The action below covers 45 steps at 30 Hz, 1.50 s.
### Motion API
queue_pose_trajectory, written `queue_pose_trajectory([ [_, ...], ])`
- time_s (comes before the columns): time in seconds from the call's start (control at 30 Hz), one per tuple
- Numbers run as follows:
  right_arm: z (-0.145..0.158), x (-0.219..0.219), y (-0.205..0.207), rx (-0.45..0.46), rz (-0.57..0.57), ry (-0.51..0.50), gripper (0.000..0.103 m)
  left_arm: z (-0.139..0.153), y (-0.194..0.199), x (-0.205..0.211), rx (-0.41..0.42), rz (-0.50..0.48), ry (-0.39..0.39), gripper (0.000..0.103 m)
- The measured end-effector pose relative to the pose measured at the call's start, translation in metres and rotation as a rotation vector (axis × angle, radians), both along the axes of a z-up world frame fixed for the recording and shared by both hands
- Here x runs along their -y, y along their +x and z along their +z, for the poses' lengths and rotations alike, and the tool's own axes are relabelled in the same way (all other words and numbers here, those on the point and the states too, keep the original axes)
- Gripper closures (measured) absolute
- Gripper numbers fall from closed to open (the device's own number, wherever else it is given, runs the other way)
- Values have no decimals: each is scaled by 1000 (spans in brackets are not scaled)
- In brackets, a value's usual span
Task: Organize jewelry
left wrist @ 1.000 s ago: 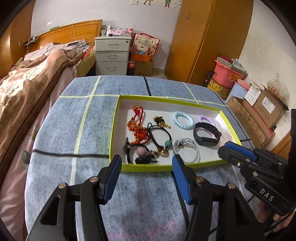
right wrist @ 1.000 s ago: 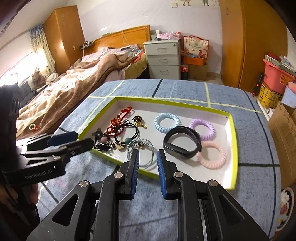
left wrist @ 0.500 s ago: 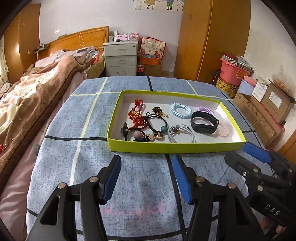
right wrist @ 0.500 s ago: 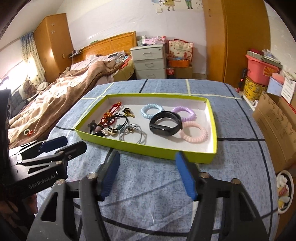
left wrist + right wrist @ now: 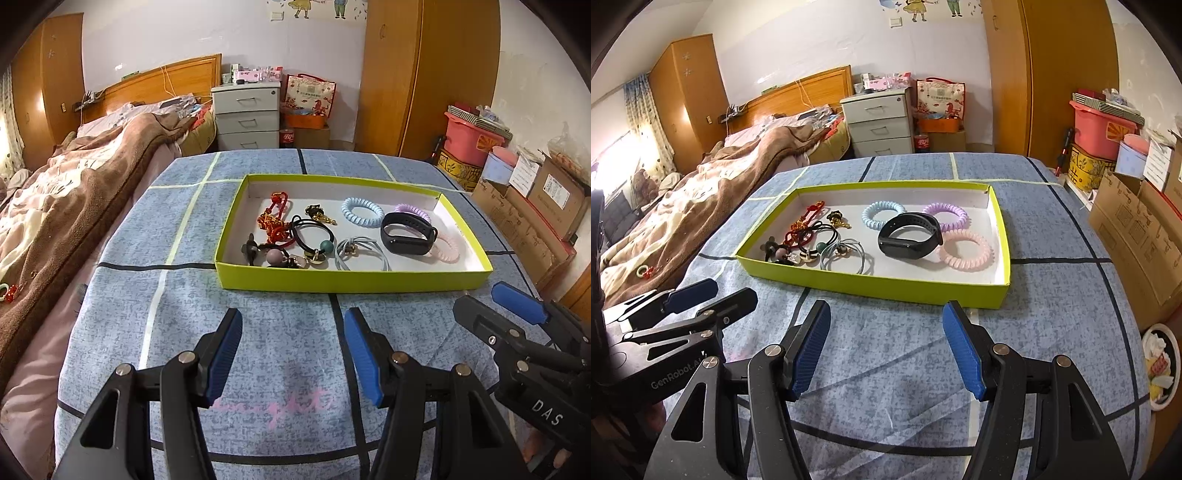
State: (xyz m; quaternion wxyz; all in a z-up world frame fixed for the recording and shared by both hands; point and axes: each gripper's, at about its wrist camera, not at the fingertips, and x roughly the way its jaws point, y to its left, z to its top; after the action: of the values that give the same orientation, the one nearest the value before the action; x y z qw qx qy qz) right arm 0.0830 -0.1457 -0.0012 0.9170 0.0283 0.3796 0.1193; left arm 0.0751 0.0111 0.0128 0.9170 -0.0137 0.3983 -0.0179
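Green tray point(image 5: 897, 287) on the blue checked cloth point(image 5: 1052, 302), holding the jewelry: black wristband point(image 5: 910, 236), pink point(image 5: 966, 250), purple point(image 5: 945, 216) and pale-blue coil bands point(image 5: 882, 215), plus a tangle of cords (at its left end). Left gripper point(image 5: 293, 350) and right gripper point(image 5: 886, 347) hang short of the tray's near wall, jaws spread and empty; the right jaws have just been opening

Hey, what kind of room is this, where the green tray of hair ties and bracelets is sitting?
Most likely a lived-in bedroom. Behind the green tray there is a bed with a wooden headboard and a rumpled brown blanket, a drawer unit beside it, and a tall wooden wardrobe. Cardboard boxes are stacked along one wall.
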Motion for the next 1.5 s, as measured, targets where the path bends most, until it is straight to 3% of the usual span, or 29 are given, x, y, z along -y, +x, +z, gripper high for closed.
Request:
queue_pose_trajectory([
  [1.5,1,0,-4,-9,-9,11,39,4,-4,-3,5,19,-21,43],
])
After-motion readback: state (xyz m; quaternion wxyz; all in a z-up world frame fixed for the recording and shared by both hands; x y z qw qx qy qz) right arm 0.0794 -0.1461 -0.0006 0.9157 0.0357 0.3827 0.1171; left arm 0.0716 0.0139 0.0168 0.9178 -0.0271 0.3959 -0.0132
